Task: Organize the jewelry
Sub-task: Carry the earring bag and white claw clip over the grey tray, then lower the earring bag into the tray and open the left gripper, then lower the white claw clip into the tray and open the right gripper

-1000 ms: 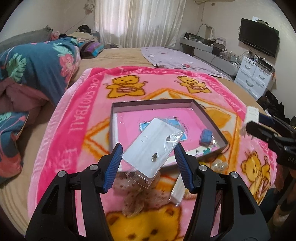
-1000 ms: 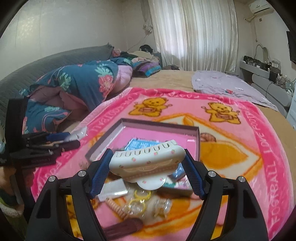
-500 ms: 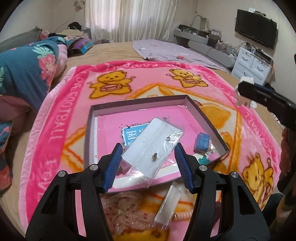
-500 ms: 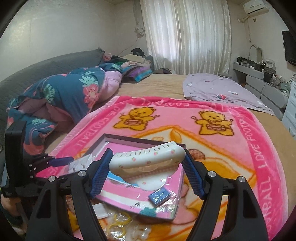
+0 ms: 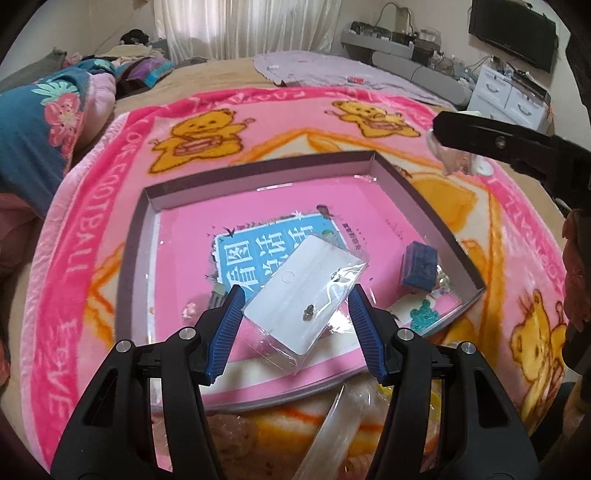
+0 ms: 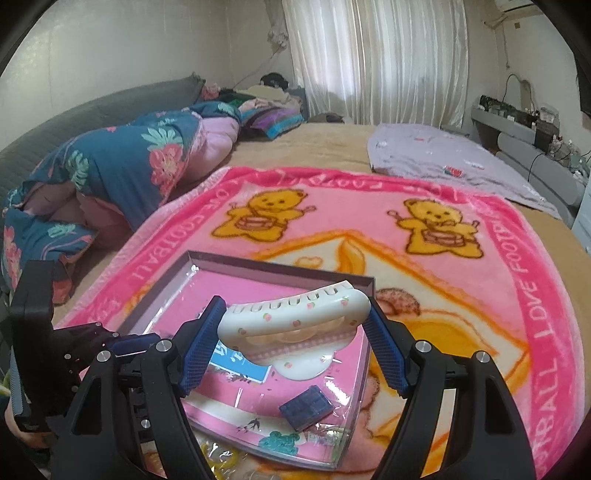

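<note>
My left gripper (image 5: 295, 328) is shut on a clear bag with a white earring card (image 5: 304, 299) and holds it above the near part of the pink tray (image 5: 258, 170). My right gripper (image 6: 295, 347) is shut on a white hair claw clip (image 6: 295, 317) with small pink dots, held above the same tray (image 6: 280, 264). A blue block-shaped piece (image 5: 421, 264) lies in the tray's right corner, also seen in the right wrist view (image 6: 306, 406). A teal piece (image 5: 424, 314) lies near it. The right gripper shows as a black arm in the left wrist view (image 5: 498, 142).
The tray sits on a pink bear blanket (image 5: 92, 229) on a bed. Loose bagged items (image 5: 343, 417) and yellow rings (image 6: 221, 456) lie on the blanket in front of the tray. A floral quilt (image 6: 122, 166) is heaped at the left. Drawers and a TV (image 5: 513, 22) stand at the far right.
Both grippers have moved forward over the tray, each still holding its item. The tray now fills more of both views.
</note>
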The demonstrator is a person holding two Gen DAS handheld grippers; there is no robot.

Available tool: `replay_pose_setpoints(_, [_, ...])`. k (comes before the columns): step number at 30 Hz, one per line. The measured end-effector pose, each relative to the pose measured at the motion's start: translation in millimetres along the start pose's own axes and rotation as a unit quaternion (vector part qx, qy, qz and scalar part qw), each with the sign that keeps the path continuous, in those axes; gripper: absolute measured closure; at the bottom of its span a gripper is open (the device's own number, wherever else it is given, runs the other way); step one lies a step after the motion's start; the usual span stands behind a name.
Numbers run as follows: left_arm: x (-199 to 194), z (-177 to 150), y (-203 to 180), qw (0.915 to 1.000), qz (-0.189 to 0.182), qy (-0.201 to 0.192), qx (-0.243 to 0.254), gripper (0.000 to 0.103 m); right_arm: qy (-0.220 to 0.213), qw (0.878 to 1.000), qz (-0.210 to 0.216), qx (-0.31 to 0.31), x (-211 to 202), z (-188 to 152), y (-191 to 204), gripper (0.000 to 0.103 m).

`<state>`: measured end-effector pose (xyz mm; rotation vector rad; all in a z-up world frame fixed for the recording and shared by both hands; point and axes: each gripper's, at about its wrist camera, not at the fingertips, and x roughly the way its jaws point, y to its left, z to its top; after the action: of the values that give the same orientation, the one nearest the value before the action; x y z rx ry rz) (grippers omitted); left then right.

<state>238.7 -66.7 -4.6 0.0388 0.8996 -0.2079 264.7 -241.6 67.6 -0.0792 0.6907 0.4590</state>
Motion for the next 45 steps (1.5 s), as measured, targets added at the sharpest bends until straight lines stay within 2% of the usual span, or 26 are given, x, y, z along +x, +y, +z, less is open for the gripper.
replay_pose_setpoints(7, [22.9, -5.3, 1.4, 0.9998, 0.002, 0.021, -0.006, 0.053, 0.034, 0.999, 0.000, -0.004, 30.4, -9.5, -4.1, 0.029])
replay_pose_setpoints(14, [23.2, -9.9, 8.4, 0.9995, 0.009, 0.023, -0.019, 0.052, 0.059, 0.998, 0.003, -0.017, 55.0, -15.9, -0.4, 0.029])
replay_pose_setpoints(20, [13.4, -15.1, 14.3, 0.9993, 0.011, 0.019, -0.032, 0.037, 0.081, 0.997, 0.011, -0.017, 72.0, -23.9, 2.7, 0.029])
replay_pose_setpoints(26, [-2.6, -22.3, 24.4, 0.9980, 0.017, 0.013, -0.059, 0.031, 0.093, 0.995, 0.013, -0.017, 78.6, -29.0, 4.3, 0.029])
replay_pose_setpoints(28, [-12.4, -24.8, 27.4, 0.9976, 0.020, 0.004, -0.066, 0.025, 0.098, 0.995, 0.013, -0.014, 81.1, -30.5, 3.8, 0.029])
replay_pose_setpoints(29, [-15.9, -25.4, 28.7, 0.9973, 0.021, 0.001, -0.070, 0.018, 0.100, 0.995, 0.013, -0.013, 82.1, -31.6, 3.2, 0.029])
replay_pose_setpoints(33, [-32.8, -29.5, 33.5, 0.9960, 0.020, -0.012, -0.086, 0.016, 0.106, 0.994, 0.012, -0.008, 81.9, -33.2, 3.8, 0.029])
replay_pose_setpoints(37, [-46.4, -32.1, 39.3, 0.9947, 0.028, -0.020, -0.097, 0.011, 0.090, 0.996, 0.004, -0.007, 71.5, -31.6, 6.0, 0.015])
replay_pose_setpoints(45, [-66.3, -37.1, 51.2, 0.9919, 0.039, -0.027, -0.118, 0.010, 0.068, 0.997, -0.004, -0.019, 46.2, -30.1, 15.5, 0.007])
